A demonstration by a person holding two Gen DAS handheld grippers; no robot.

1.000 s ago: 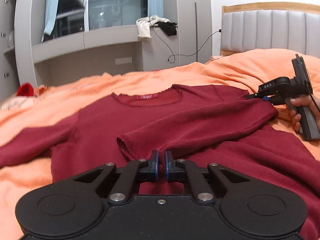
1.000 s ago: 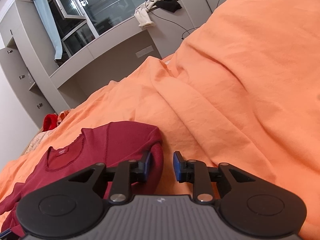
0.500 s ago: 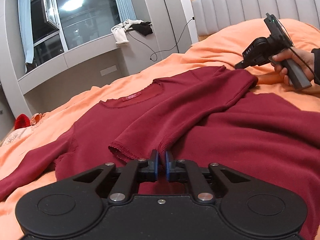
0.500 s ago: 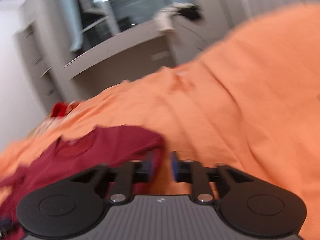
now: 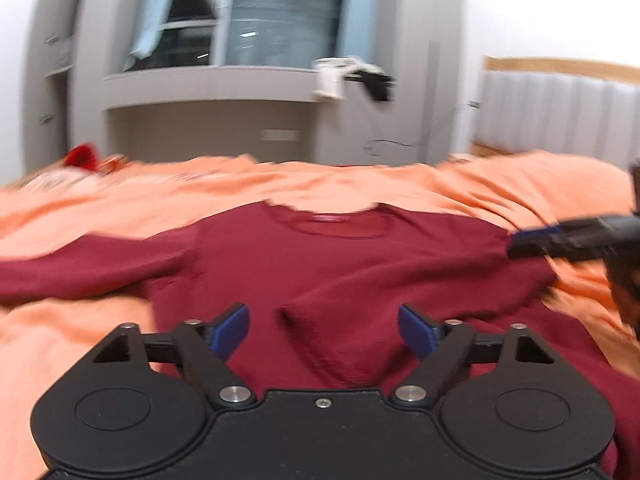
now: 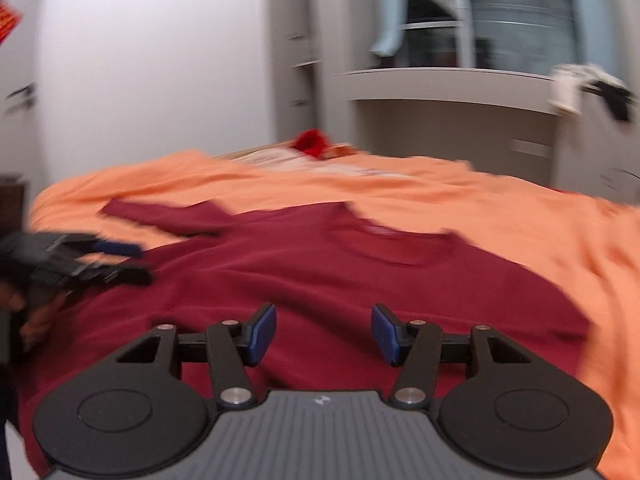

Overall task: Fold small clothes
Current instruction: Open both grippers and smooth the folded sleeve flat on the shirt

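A dark red long-sleeved top (image 5: 360, 256) lies flat on the orange bedspread (image 5: 80, 344), neckline away from me. One sleeve is folded across its body, and the cuff (image 5: 308, 328) rests below and between my left gripper's pads. My left gripper (image 5: 323, 332) is opening wide and presses on nothing. The right gripper (image 5: 520, 244) shows blurred at the top's right shoulder. In the right wrist view my right gripper (image 6: 324, 334) hovers over the top's body (image 6: 320, 276), jaws opening with nothing between them. The left gripper (image 6: 128, 262) is at the left there, in a hand.
Beyond the bed runs a grey window ledge (image 5: 208, 88) with white and black clothes (image 5: 352, 78) hanging off it. A red item (image 6: 312, 142) lies at the bed's far edge. A padded headboard (image 5: 560, 116) stands at the right, and tall cupboards (image 6: 296, 52) at the far wall.
My left gripper has let go of the folded sleeve's cuff and spread wide. My right gripper has rolled and swung from the top's shoulder edge to over its body, jaws wider.
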